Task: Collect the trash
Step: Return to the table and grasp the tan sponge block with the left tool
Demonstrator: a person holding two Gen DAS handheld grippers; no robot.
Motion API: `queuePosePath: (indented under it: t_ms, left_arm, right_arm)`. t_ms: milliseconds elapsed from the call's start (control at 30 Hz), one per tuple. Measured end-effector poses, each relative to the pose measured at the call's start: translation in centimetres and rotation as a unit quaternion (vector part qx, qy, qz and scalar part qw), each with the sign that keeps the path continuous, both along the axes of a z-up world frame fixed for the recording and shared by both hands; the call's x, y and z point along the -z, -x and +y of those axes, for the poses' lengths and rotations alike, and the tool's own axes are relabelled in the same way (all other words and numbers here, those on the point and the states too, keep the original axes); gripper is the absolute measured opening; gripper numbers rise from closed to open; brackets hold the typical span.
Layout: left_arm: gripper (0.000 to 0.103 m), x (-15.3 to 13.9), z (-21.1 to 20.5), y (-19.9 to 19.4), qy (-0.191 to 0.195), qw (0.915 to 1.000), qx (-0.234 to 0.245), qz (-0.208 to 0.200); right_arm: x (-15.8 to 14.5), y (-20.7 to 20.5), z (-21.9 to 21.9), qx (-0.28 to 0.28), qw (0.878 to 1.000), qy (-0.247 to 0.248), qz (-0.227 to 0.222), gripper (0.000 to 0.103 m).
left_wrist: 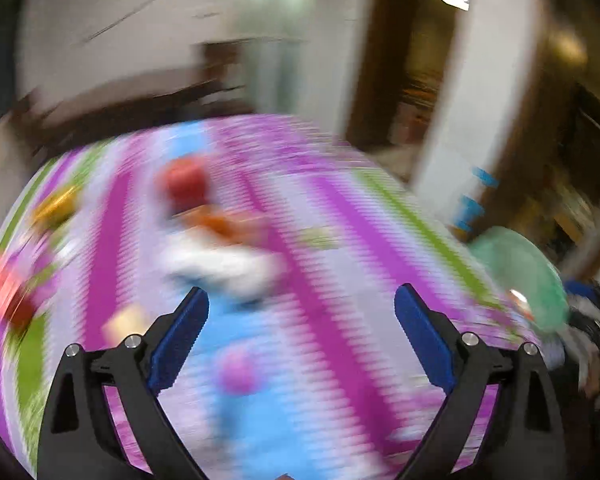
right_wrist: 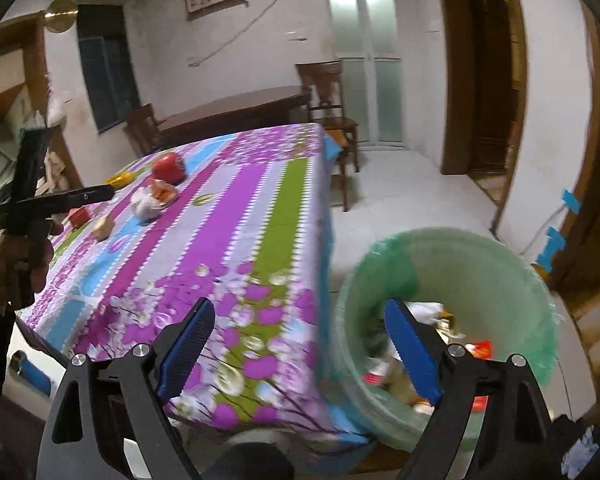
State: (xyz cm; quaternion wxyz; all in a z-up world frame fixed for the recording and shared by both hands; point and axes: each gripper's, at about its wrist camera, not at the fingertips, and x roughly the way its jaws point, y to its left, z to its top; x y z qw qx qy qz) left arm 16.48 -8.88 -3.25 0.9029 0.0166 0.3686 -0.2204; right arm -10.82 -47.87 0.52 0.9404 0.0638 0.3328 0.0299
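Note:
A table with a purple, blue and green flowered cloth [right_wrist: 236,216] holds trash at its far left: a crumpled white bag [right_wrist: 146,204] with an orange wrapper [right_wrist: 163,190], a small tan piece [right_wrist: 104,226], a red box [right_wrist: 78,216] and a yellow wrapper [right_wrist: 119,179]. A bin lined with a green bag [right_wrist: 448,276] stands on the floor at the table's right corner, with trash inside. My right gripper [right_wrist: 300,344] is open and empty above the table's near corner and the bin's rim. My left gripper [left_wrist: 302,332] is open and empty over the table, short of the white bag [left_wrist: 220,264]; its view is blurred.
A red round object [right_wrist: 169,167] sits at the table's far end. A dark wooden table [right_wrist: 236,110] and chairs [right_wrist: 332,96] stand behind. White tiled floor [right_wrist: 412,200] lies to the right, with a wooden doorway [right_wrist: 484,80] beyond. The left hand-held gripper shows in the right wrist view [right_wrist: 60,200].

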Motion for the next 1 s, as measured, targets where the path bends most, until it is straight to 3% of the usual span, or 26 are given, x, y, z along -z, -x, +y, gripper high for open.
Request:
queuePosePath:
  t_ms: [100,200,467,567,600,667,767,1000]
  left_arm:
    - [0.091,1.5,5.5,-1.8,0.003,0.996,-0.087,0.018]
    - [0.091,3.4,7.3,-3.2,0.003,0.9922,-0.115,0.05]
    - [0.091,6.2,6.8,-6.2,-0.02,0.9912,-0.102,0.082]
    - [0.078,6.7,7.3,-6.4,-0.026,0.9919,-0.098,0.076]
    - [0.072,6.6,7.3,-6.4,-0.027,0.9925,-0.094,0.073]
    - [0.061,6.5,7.3,-6.3,-0.025,0.9936,-0.085,0.07]
    - [0.049,6.5,7.0,-5.8,-0.022,0.9951,-0.07,0.067]
    - [0.047,6.4,6.8,-5.6,-0.018,0.9957,-0.06,0.069]
  right_arm:
    - [0.4,-2.0,1.8,-0.022,1.0,-0.006,0.002,0.088]
    - [0.8,-3.9,3.9,-0.046,0.999,-0.006,0.009,0.088]
    - [-0.1,-9.0,10.1,-0.116,0.993,0.009,0.014,0.088]
    - [-0.5,-11.6,12.4,-0.151,0.988,0.001,0.016,0.086]
    - [-0.5,-12.8,13.3,-0.163,0.986,0.0,0.019,0.082]
    - [-0.3,-15.2,14.9,-0.185,0.982,-0.006,0.032,0.061]
    - [0.4,-19.7,17.6,-0.199,0.979,0.0,0.044,0.057]
    - [1.6,-29.9,23.3,-0.213,0.973,0.036,0.075,0.055]
